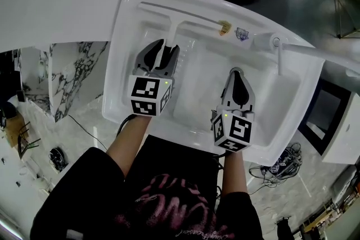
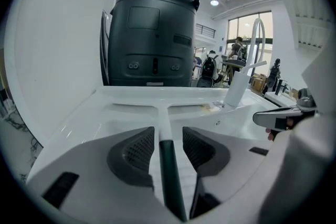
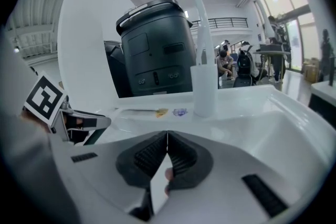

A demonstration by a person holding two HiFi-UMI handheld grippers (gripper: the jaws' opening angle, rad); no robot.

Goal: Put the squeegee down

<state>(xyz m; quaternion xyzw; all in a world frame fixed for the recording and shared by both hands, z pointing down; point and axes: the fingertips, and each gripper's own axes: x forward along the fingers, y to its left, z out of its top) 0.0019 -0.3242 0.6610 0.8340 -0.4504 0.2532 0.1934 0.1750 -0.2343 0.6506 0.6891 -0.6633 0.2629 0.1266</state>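
Note:
The squeegee (image 1: pixel 174 14) lies with its white blade along the back ledge of the white sink (image 1: pixel 121 53) and its handle sloping down into the basin. In the left gripper view its dark green grip (image 2: pixel 169 170) runs between my left gripper's jaws. My left gripper (image 1: pixel 163 49) (image 2: pixel 169 136) is open, with a gap showing on each side of the handle, so the pads do not press on it. Over the basin's right half my right gripper (image 1: pixel 237 71) (image 3: pixel 167 140) is shut, its pads meeting with nothing between them.
A white curved faucet (image 1: pixel 278 53) (image 3: pixel 205 34) stands at the sink's back right. A yellow sticker (image 1: pixel 225 27) and a purple one (image 1: pixel 242 34) sit on the back ledge. A big dark bin (image 2: pixel 152 34) (image 3: pixel 157 44) stands behind the sink. A marble-pattern panel (image 1: pixel 73 73) is left of it.

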